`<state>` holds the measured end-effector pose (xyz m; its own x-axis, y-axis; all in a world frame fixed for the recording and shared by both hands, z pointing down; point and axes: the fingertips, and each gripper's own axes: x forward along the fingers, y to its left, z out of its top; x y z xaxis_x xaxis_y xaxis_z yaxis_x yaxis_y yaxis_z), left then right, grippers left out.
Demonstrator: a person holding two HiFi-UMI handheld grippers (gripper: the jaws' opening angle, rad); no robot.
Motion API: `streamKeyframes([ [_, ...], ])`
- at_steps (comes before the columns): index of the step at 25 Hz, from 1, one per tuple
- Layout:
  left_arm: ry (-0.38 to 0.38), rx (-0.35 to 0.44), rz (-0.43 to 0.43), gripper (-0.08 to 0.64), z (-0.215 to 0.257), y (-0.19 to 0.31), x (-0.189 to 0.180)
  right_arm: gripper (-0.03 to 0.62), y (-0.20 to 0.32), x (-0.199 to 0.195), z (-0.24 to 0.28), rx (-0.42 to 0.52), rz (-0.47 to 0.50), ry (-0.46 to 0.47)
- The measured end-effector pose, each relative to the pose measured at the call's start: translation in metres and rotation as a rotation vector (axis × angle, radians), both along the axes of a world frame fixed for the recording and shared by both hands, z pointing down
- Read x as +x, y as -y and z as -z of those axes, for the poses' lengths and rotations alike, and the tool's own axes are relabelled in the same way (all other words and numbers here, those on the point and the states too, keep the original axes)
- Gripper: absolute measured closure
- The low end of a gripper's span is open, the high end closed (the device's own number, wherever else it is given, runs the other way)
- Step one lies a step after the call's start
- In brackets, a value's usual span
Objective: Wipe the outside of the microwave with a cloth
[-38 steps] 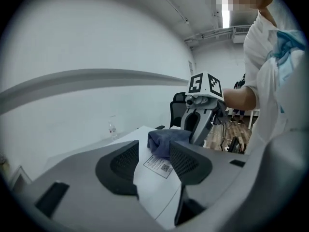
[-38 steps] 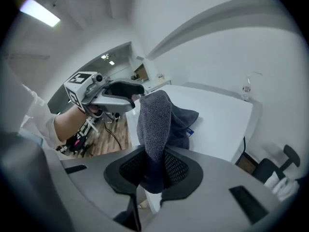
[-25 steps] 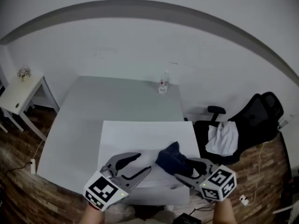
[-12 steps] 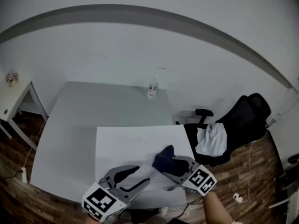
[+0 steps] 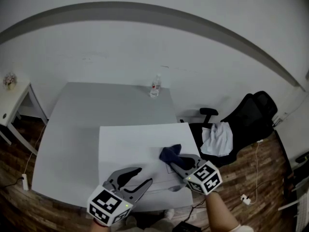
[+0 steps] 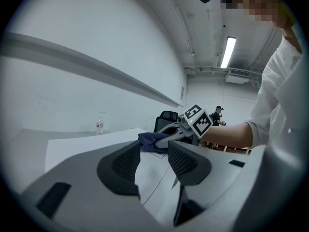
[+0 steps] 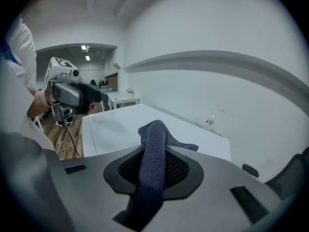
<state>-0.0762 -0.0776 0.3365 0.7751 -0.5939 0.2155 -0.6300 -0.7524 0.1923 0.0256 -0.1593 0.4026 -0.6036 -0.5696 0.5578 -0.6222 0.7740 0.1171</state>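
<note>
Right gripper (image 7: 154, 170) pads closing, clamped on dark blue cloth (image 7: 153, 144); cloth fold runs up between pads, rest bunched on top of white microwave (image 5: 135, 141), near its front right corner; left gripper (image 6: 152, 161) jaws apart and closing, nothing between pads, only microwave top visible through gap; left gripper above microwave's front left edge, apart from cloth; microwave on grey table (image 5: 82, 124); water bottle (image 5: 155, 86) upright at table's far edge; black office chair (image 5: 248, 117) right of table, white garment (image 5: 217, 138) draped on seat.
</note>
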Motion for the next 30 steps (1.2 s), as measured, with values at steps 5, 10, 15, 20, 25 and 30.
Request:
streamKeyframes([
  [5,0.095,-0.043,0.034,0.408,-0.011,0.026,0.003,0.5,0.025,0.01,0.017,-0.044,-0.17,0.072],
  [10,0.176,0.005,0.035,0.423,0.006,0.074,0.018,0.5,0.06,0.01,0.034,-0.017,-0.23,0.076],
  [15,0.198,0.013,0.036,0.422,0.011,0.09,0.037,0.5,0.097,0.034,0.033,-0.015,-0.304,0.031],
  [20,0.183,-0.007,0.007,0.423,0.005,0.086,0.052,0.5,0.127,0.063,0.018,-0.033,-0.42,-0.025],
  [25,0.164,-0.016,0.003,0.422,0.004,0.085,0.049,0.5,0.14,0.066,0.003,-0.02,-0.475,-0.122],
  [30,0.135,-0.025,0.027,0.422,0.004,0.084,0.039,0.5,0.146,0.08,-0.003,-0.013,-0.571,-0.128],
])
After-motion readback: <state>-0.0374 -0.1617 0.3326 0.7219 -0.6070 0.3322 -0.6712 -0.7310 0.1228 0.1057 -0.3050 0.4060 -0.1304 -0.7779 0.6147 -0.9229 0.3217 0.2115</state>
